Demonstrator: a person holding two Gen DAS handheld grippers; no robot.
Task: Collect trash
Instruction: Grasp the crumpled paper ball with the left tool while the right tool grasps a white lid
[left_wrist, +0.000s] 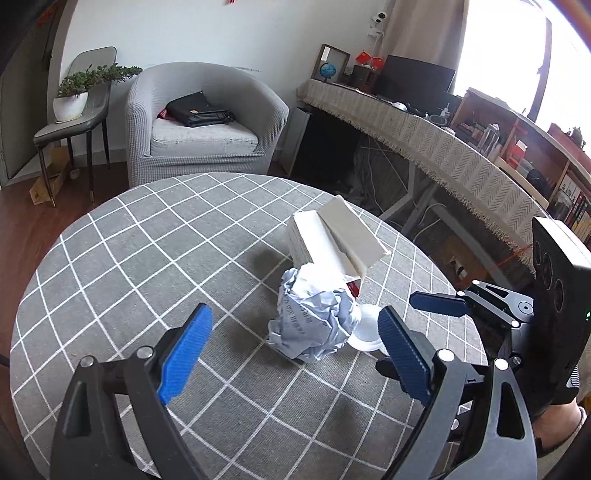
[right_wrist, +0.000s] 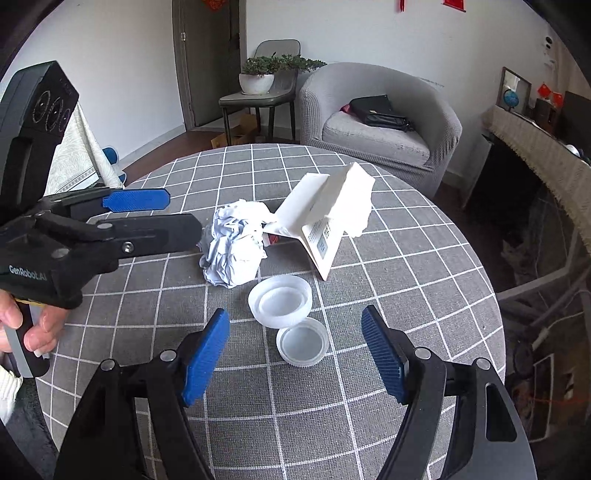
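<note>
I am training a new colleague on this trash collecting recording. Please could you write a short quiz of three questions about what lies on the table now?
1. True or false: the left gripper is shut on the crumpled paper.
2. Which item lies nearest the right gripper? A) the opened white carton B) the two translucent plastic lids C) the crumpled paper
3. Fill in: the tablecloth is grey with white ____.

Key: 1 false, both grippers are open and hold nothing. 2 B. 3 grid lines.
</note>
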